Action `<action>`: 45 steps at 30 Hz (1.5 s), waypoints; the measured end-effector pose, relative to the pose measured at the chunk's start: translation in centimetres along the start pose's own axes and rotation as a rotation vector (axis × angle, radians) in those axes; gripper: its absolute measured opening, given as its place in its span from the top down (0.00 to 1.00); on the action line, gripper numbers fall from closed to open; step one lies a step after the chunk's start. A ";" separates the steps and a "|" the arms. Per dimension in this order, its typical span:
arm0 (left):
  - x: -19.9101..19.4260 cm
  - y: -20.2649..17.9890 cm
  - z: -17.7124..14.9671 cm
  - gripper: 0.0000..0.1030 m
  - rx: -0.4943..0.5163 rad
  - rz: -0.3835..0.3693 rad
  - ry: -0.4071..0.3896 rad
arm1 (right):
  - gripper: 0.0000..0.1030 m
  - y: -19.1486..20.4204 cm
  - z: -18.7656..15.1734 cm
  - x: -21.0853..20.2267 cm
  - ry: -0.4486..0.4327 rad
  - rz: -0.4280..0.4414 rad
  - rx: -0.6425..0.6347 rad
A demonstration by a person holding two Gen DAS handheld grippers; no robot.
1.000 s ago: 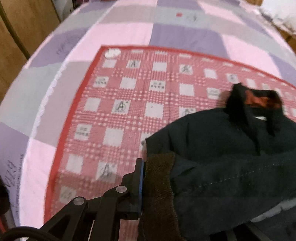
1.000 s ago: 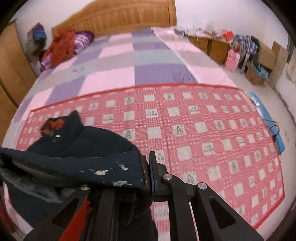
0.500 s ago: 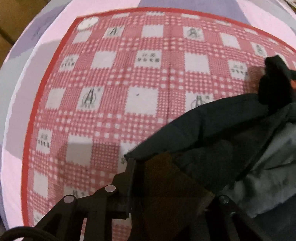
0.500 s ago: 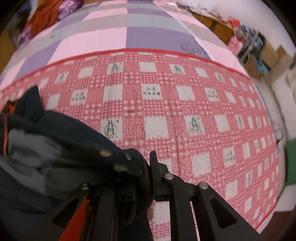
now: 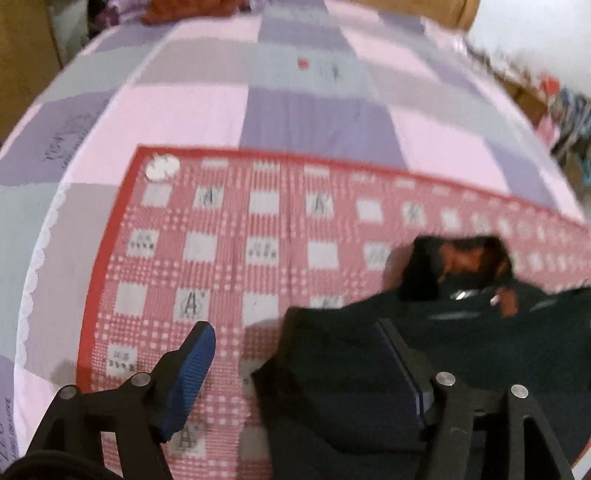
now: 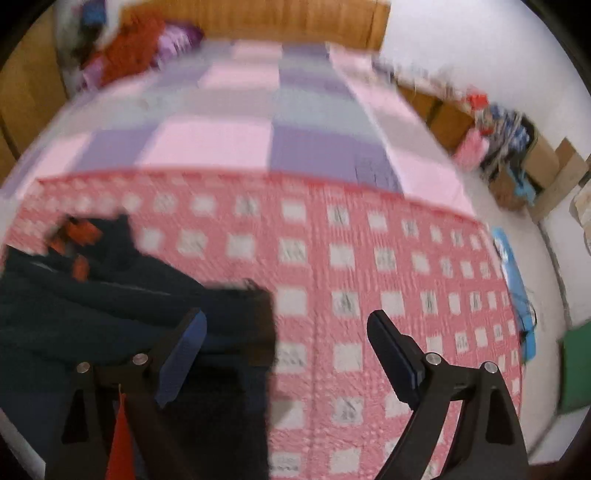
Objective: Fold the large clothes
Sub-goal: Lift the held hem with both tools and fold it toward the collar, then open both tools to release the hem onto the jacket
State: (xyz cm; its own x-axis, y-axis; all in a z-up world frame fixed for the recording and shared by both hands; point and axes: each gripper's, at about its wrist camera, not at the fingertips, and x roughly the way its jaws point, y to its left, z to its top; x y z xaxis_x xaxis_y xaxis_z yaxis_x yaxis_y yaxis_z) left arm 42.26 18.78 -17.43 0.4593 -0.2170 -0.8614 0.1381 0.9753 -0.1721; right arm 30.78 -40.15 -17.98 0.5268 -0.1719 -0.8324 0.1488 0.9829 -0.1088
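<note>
A dark navy jacket (image 5: 351, 369) lies on the red checked mat (image 5: 221, 240), its collar with orange lining (image 5: 461, 258) turned toward the far side. My left gripper (image 5: 295, 354) hovers over the jacket's left edge with its jaws opening; the cloth lies loose under them and no pad presses on it. In the right wrist view the jacket (image 6: 92, 314) fills the lower left. My right gripper (image 6: 288, 332) is over its right corner, jaws opening too; the corner sits beside the left finger (image 6: 184, 350) but is not pinched.
The mat covers the near part of a bed with a pink, purple and grey sheet (image 5: 295, 110). Against the wooden headboard (image 6: 258, 18) lies a heap of clothes (image 6: 136, 44). Boxes and clutter (image 6: 517, 147) stand on the floor to the right.
Both grippers were shut on the jacket's edges; both have since let go and opened wide. They have drawn back and up, and the jacket has dropped onto the mat.
</note>
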 end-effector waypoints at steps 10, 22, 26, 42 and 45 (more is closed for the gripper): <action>-2.4 -12.2 -17.0 0.25 0.153 -0.158 0.020 | 0.12 16.3 -12.9 -5.3 0.058 0.163 -0.273; 8.0 -16.1 -15.9 0.03 0.167 -0.058 -0.065 | 0.00 20.3 -9.9 6.8 0.079 0.037 -0.165; 10.9 -15.6 -12.5 0.01 0.123 0.002 -0.052 | 0.00 20.5 -5.9 10.4 0.092 0.029 -0.129; 12.9 -14.0 -11.6 0.00 0.063 0.060 -0.078 | 0.00 14.7 -12.8 3.1 0.049 -0.071 -0.008; 13.1 -14.1 -11.4 0.00 0.061 0.069 -0.072 | 0.00 12.9 -13.3 5.2 0.085 -0.039 0.047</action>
State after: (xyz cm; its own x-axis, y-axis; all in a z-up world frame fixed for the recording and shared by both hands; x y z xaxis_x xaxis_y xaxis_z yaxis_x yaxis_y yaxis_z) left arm 36.29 2.67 -31.73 0.5314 -0.1544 -0.8330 0.1567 0.9842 -0.0824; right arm 24.30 -27.44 -31.00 0.4471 -0.2014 -0.8715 0.2079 0.9710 -0.1177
